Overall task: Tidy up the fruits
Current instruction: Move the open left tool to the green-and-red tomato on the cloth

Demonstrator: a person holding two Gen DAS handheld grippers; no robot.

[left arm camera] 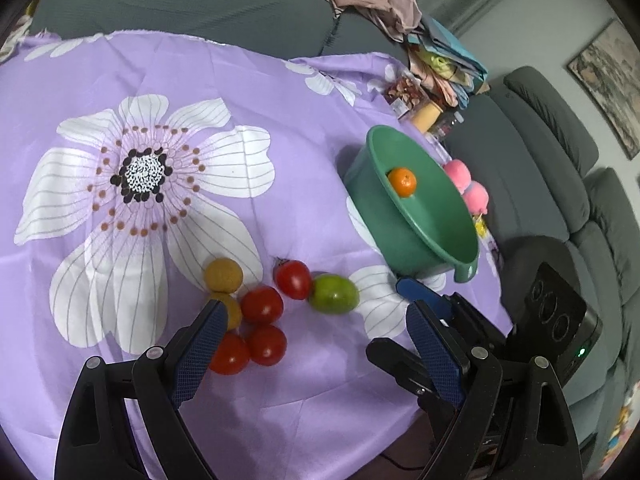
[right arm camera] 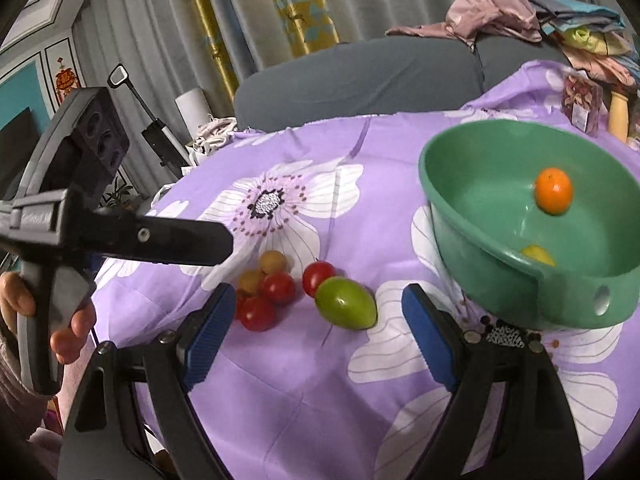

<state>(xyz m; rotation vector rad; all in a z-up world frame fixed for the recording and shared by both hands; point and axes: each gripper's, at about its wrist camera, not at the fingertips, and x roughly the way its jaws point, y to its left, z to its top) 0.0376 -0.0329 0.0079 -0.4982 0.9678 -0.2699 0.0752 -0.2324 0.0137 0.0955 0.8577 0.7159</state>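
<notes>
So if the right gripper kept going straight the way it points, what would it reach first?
Probably the green fruit: it lies between and just beyond the open right gripper, ahead of the red tomato. Depth is uncertain.

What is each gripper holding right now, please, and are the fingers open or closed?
Left gripper: open, holding nothing, above the tomatoes.
Right gripper: open, holding nothing, near the green fruit.

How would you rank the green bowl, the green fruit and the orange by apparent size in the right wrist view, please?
1. Green bowl, clearly largest.
2. Green fruit.
3. Orange, slightly smaller-looking, though it sits farther away inside the bowl, so that gap is unsure.
</notes>
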